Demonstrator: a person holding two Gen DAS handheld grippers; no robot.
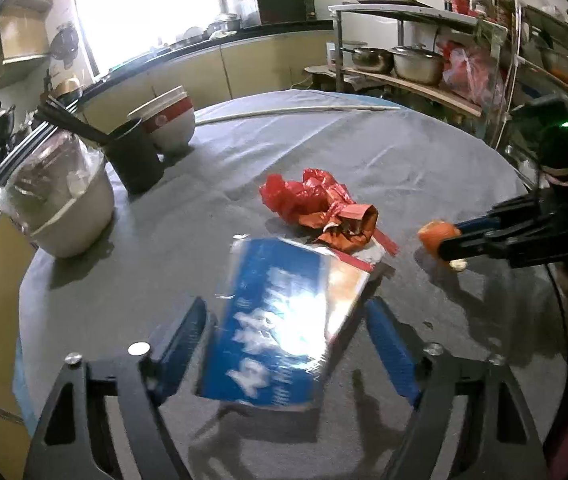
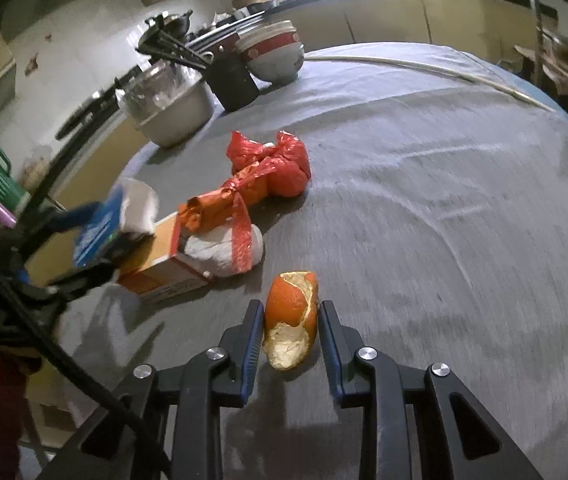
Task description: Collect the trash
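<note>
In the left wrist view my left gripper (image 1: 284, 332) holds a blue tissue pack (image 1: 284, 320) between its fingers, tilted above the table. Beyond it lie a red plastic bag (image 1: 304, 194) and an orange-red wrapper (image 1: 348, 228). In the right wrist view my right gripper (image 2: 291, 328) is shut on an orange peel (image 2: 292, 316) just above the grey tablecloth (image 2: 444, 200). The peel also shows in the left wrist view (image 1: 436, 236). To the left lie a cardboard box (image 2: 160, 264), a white wad (image 2: 224, 250), the wrapper (image 2: 216, 208) and the red bag (image 2: 280, 164).
At the table's far left stand a metal pot (image 1: 72, 208) covered with plastic, a black cup (image 1: 134, 160) with chopsticks and stacked bowls (image 1: 172, 124). A long white stick (image 1: 300, 112) lies at the far edge. A shelf with pots (image 1: 416, 64) stands behind the table.
</note>
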